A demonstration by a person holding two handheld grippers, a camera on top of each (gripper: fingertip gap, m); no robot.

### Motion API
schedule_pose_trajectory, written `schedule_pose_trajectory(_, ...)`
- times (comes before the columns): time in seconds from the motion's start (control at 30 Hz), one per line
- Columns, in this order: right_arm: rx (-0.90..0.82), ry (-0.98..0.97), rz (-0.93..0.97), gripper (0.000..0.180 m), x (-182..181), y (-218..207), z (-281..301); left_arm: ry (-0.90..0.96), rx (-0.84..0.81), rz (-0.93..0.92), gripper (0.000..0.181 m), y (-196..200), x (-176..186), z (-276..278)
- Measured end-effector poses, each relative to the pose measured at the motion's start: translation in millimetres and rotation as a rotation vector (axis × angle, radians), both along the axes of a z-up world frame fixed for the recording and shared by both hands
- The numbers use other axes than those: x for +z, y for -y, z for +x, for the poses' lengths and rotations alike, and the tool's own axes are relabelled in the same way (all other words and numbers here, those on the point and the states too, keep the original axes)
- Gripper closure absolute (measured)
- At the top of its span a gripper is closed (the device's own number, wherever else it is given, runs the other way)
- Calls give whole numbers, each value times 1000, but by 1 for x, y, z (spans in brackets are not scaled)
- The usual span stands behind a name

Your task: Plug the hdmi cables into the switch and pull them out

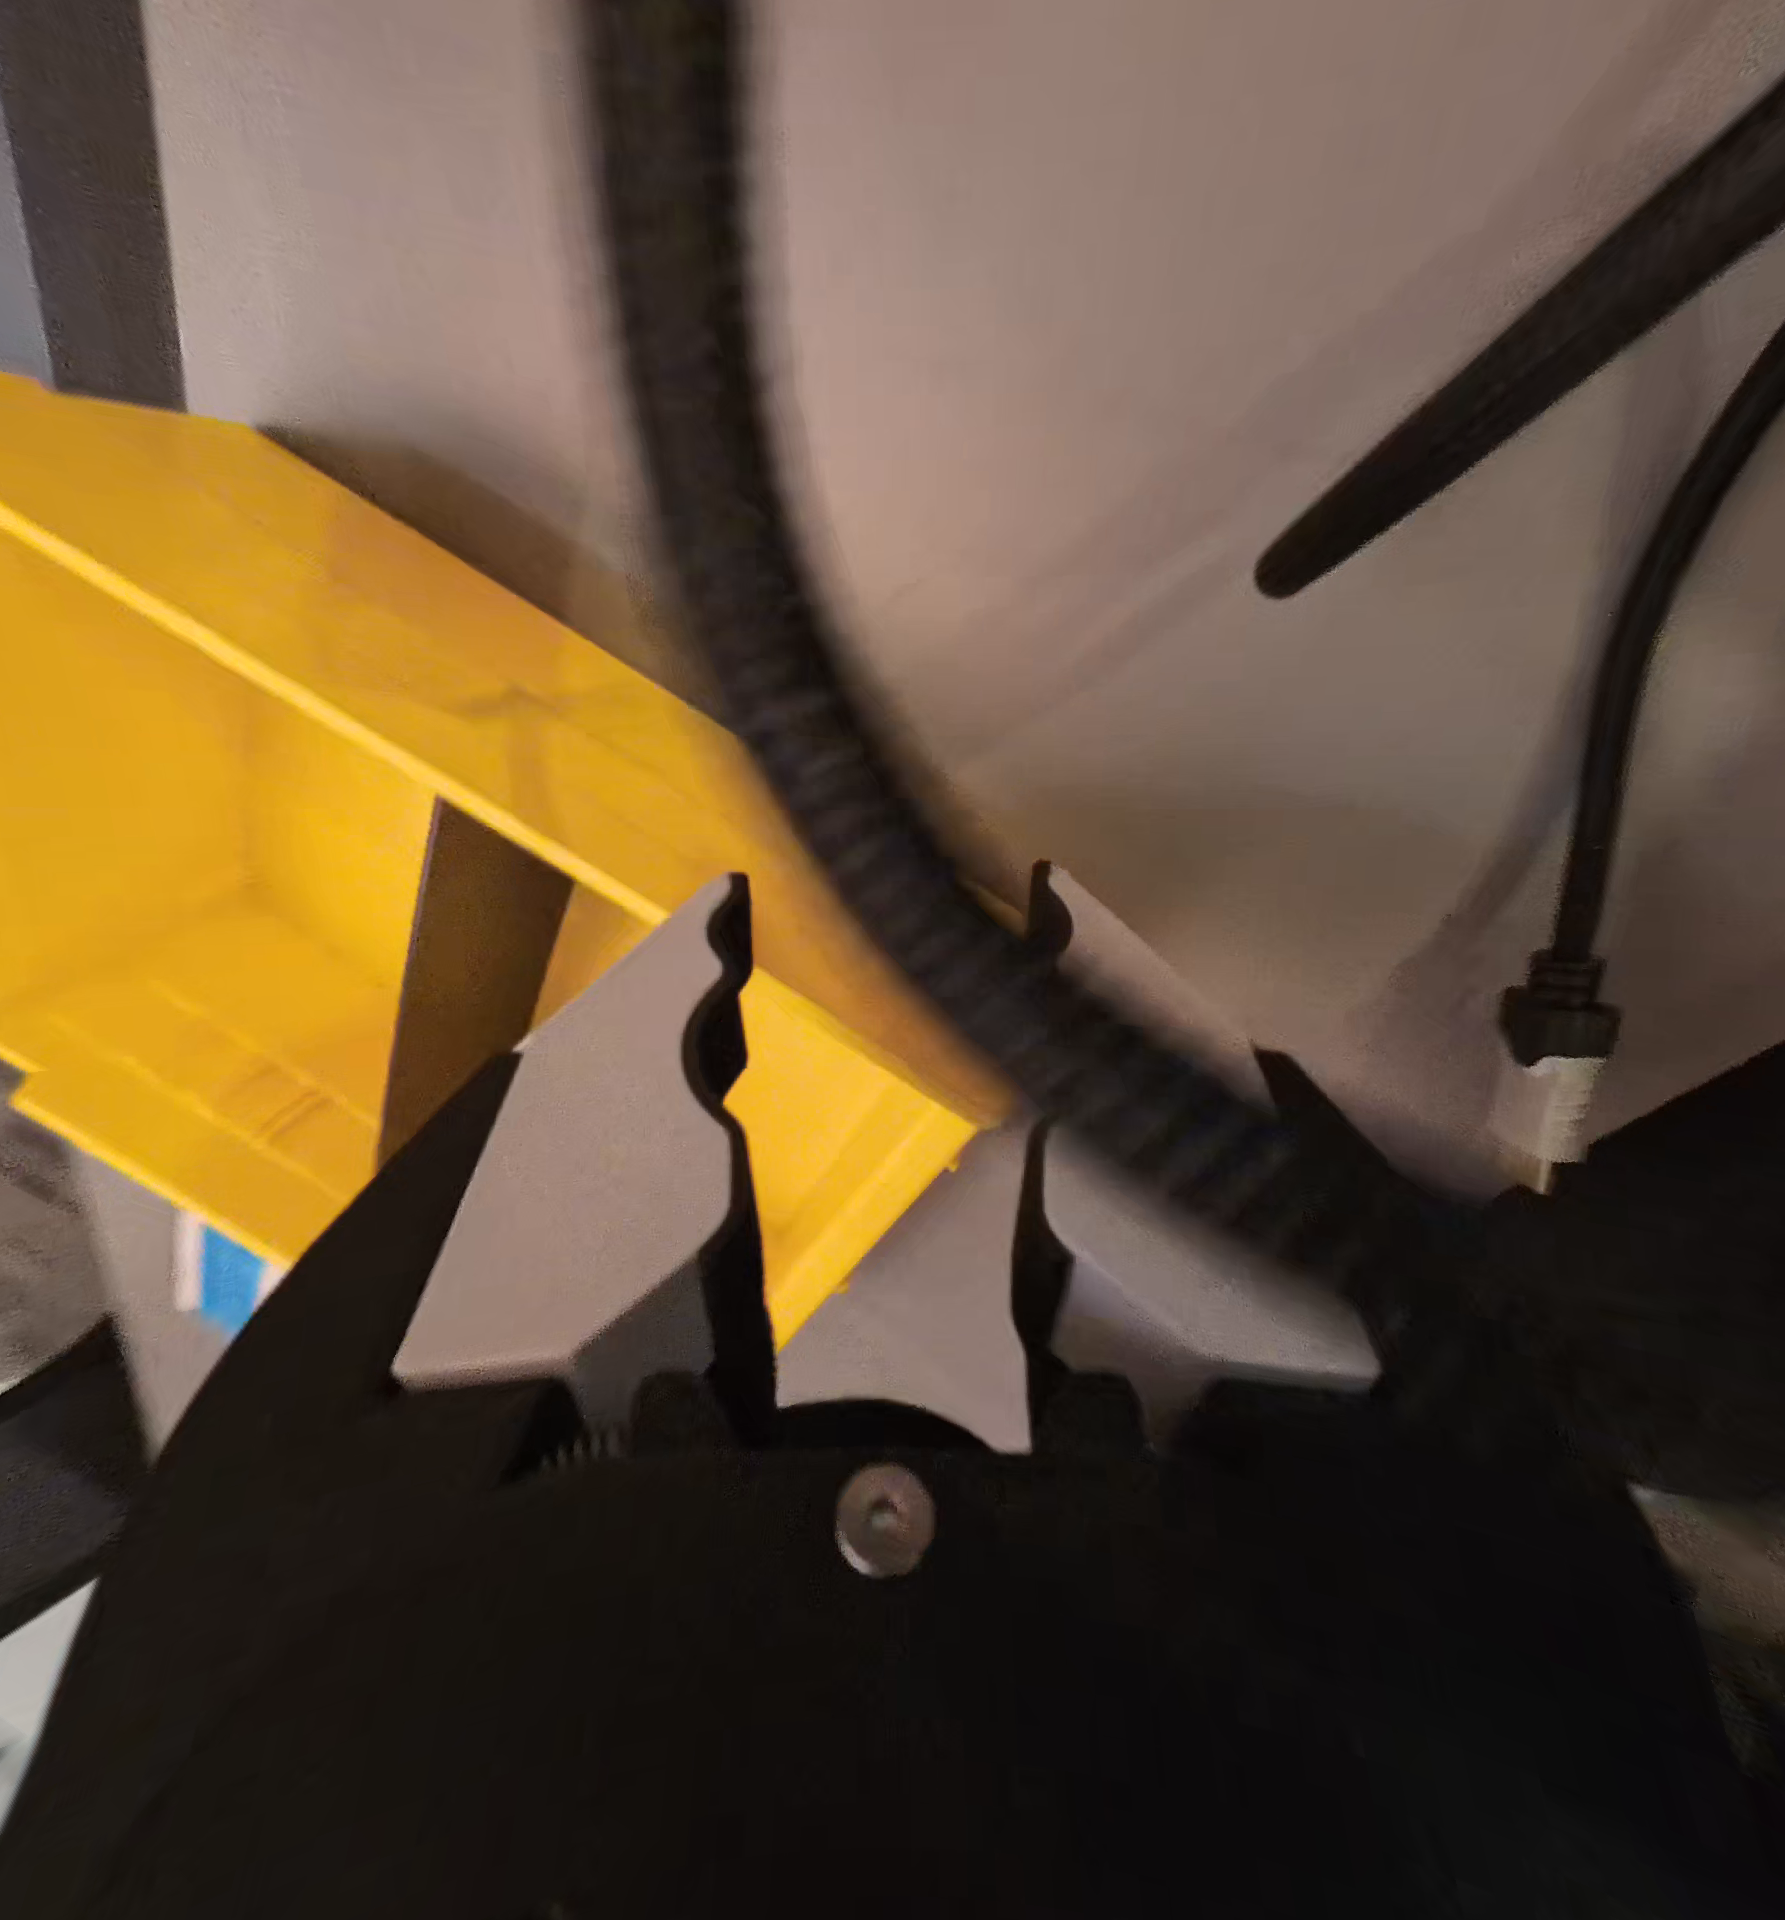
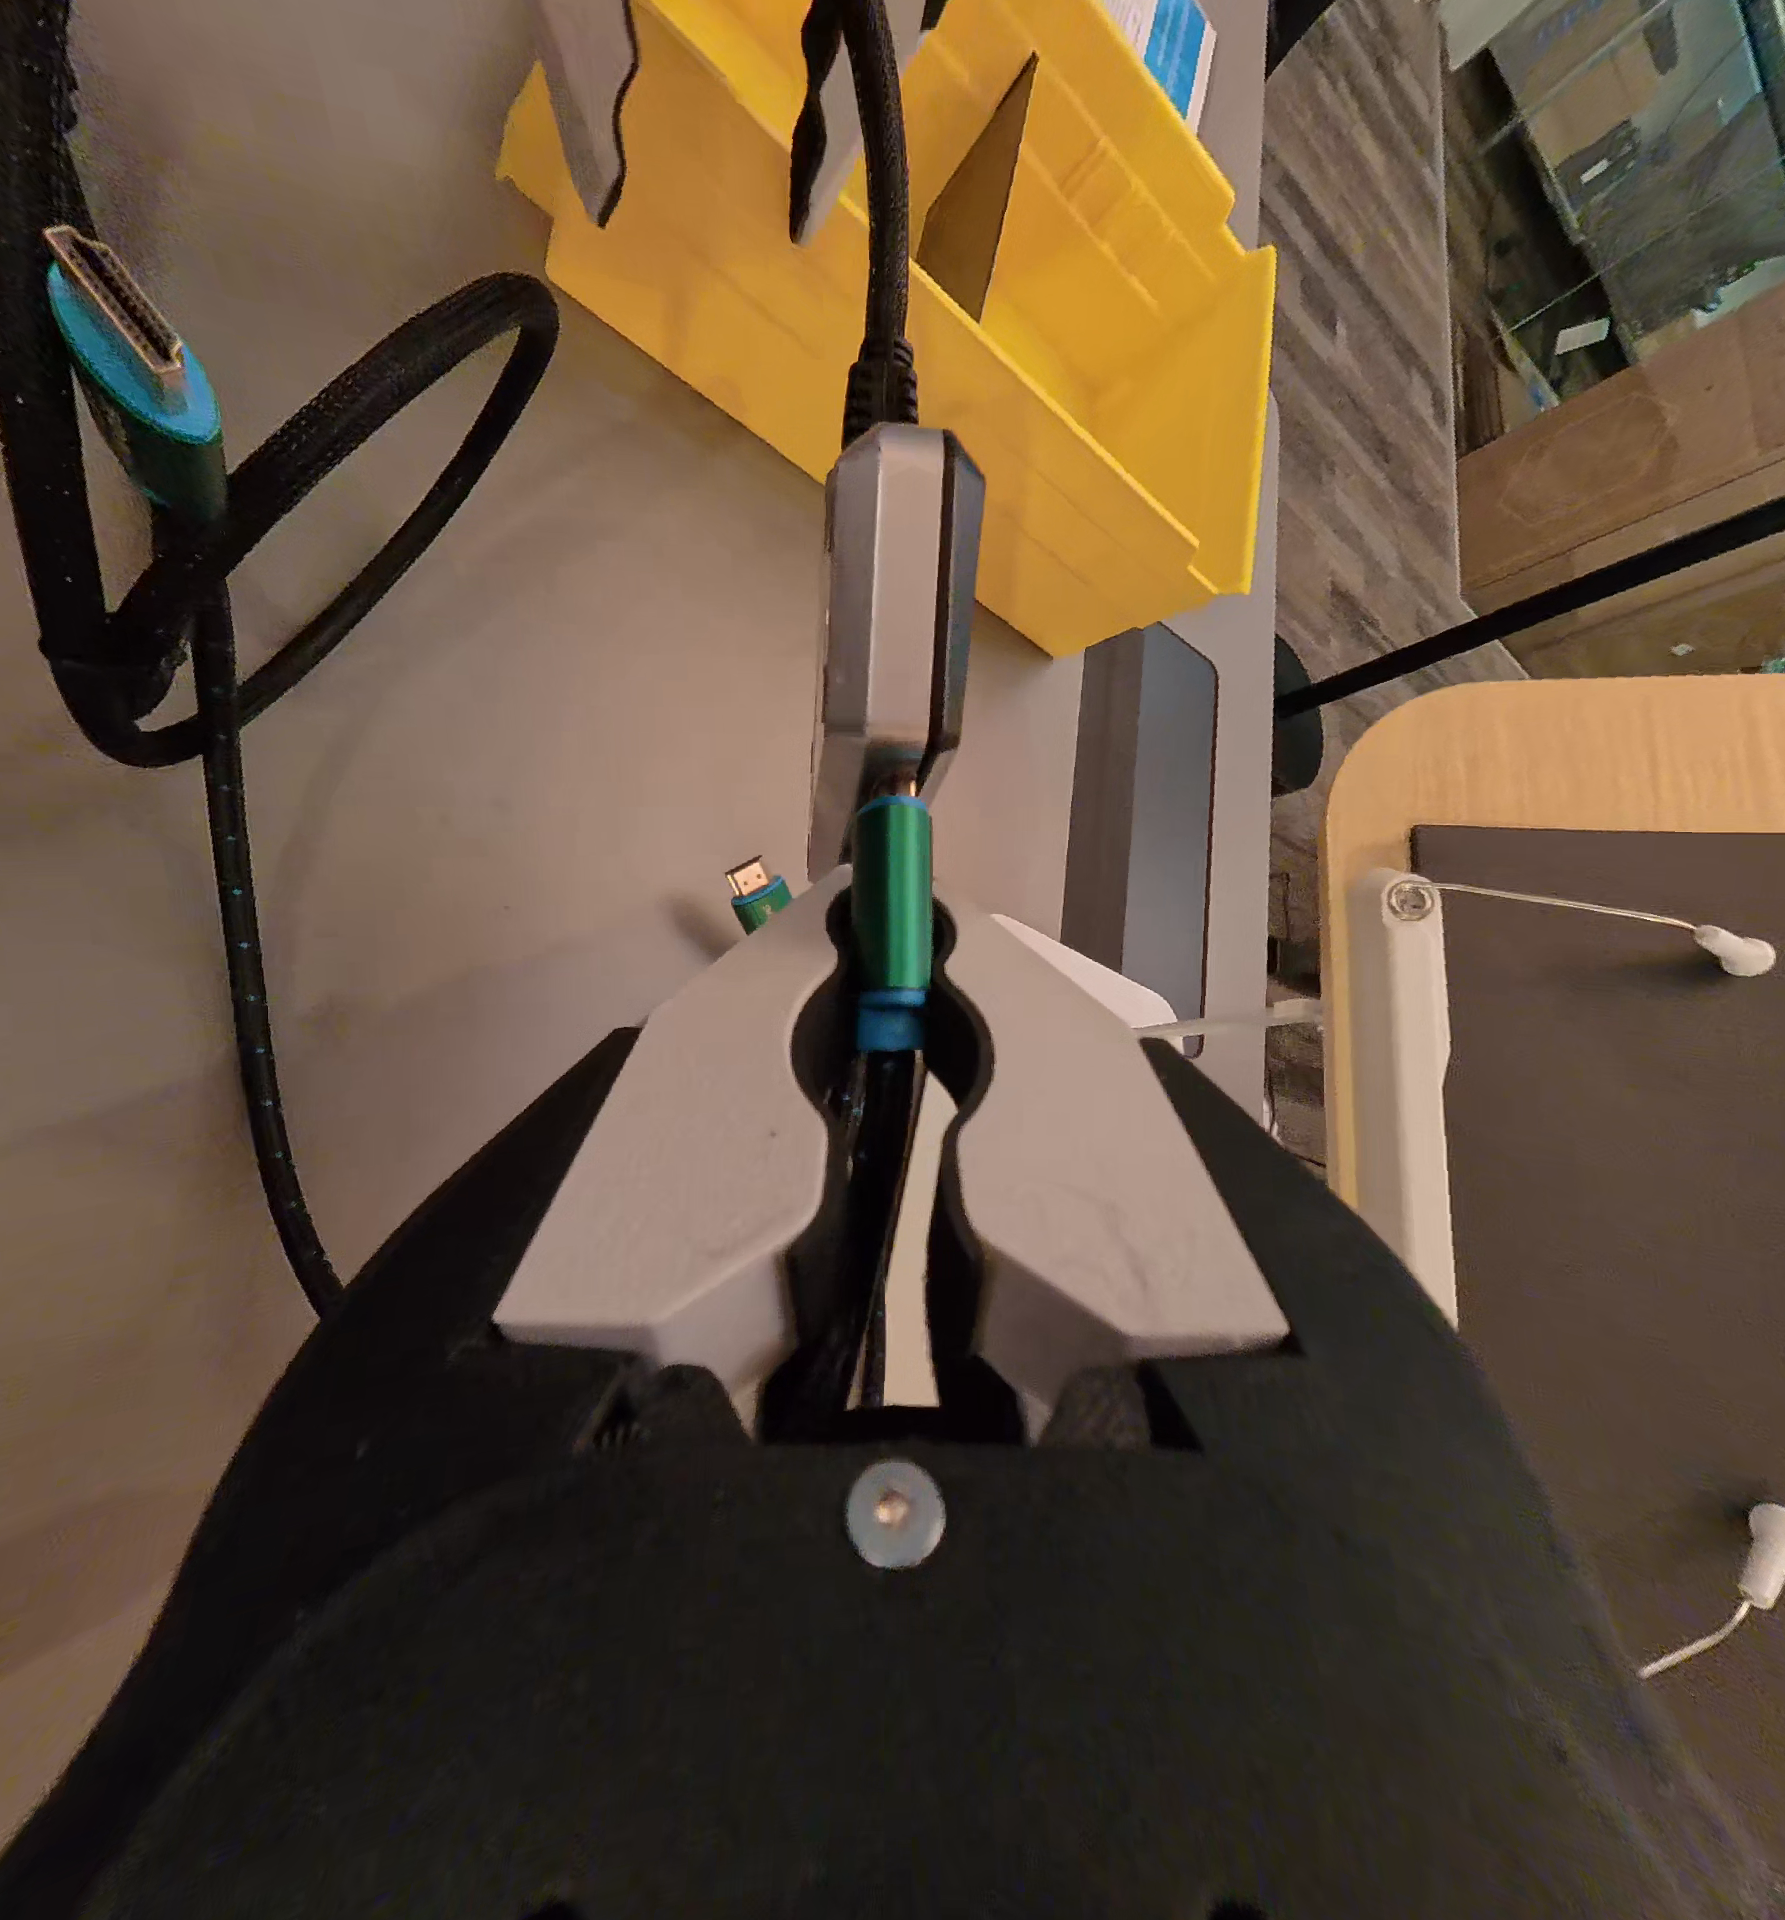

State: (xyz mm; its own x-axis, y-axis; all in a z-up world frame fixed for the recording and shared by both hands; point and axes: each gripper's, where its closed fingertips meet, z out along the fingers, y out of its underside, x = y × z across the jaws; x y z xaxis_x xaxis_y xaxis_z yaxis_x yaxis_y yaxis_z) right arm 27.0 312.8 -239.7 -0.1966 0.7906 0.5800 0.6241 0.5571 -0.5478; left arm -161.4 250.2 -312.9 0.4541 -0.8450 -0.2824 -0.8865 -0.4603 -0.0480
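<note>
- Left wrist view: the left gripper has its fingers spread apart with nothing clamped between them. A black braided cable curves down across the gap near the tips, passing the right finger and running off to the lower right; whether it touches that finger is blurred. Behind the left finger sits a yellow bin on the grey counter. A thinner black cord hangs at the right.
- Right wrist view: the right gripper has its fingers clenched on a green hdmi plug, whose tip sits in the port of the grey switch straight ahead of the fingertips. The switch's own black lead runs up over the yellow bin.
- On the counter to the left lies a loose teal hdmi plug on a coiled braided cable; a second small green plug lies just beside the left finger.
</note>
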Motion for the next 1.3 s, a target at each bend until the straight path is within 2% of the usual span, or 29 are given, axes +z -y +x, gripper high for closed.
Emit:
schedule_pose_trajectory(0.17, 20, -27, 46, 176, 5, 1, -2, 338, 66, -5, 133, -3, 39, 22)
schedule_pose_trajectory(0.23, 25, -48, 72, 176, 10, 2, -5, 490, 62, 88, 127, -17, 67, 40)
schedule_pose_trajectory(0.3, 13, -76, 108, 176, 17, 0, -5, 629, 69, 117, 133, -25, 91, 57)
schedule_pose_trajectory(0.43, 19, -142, 160, 175, 35, 0, -1, 750, 75, 12, 120, -25, 98, 74)
schedule_pose_trajectory(0.53, 10, -143, 193, 175, 41, -1, 2, 775, 70, -87, 121, -19, 96, 65)
schedule_pose_trajectory(0.6, 11, -142, 201, 175, 42, -1, 3, 768, 113, -34, 123, -33, 100, 50)
schedule_pose_trajectory(0.73, 12, -148, 211, 175, 43, -2, 3, 940, 100, -79, 118, -31, 124, 66)
schedule_pose_trajectory(0.77, 14, -146, 217, 175, 43, -1, 3, 946, 75, -95, 118, -27, 126, 73)
schedule_pose_trajectory(0.8, 18, -146, 222, 175, 43, 0, 2, 945, 52, -103, 109, -24, 127, 79)
schedule_pose_trajectory(0.87, 13, -135, 242, 175, 42, 0, 0, 948, 10, -144, 103, -19, 130, 94)
schedule_pose_trajectory(1.03, 18, -125, 275, 175, 42, 3, -6, 888, -22, -238, 92, -19, 125, 119)
schedule_pose_trajectory(1.23, 18, -123, 308, 175, 44, 5, -8, 707, -26, -344, 102, -21, 89, 138)
schedule_pose_trajectory(1.3, 16, -119, 316, 175, 45, 5, -8, 661, -35, -397, 121, -17, 79, 140)
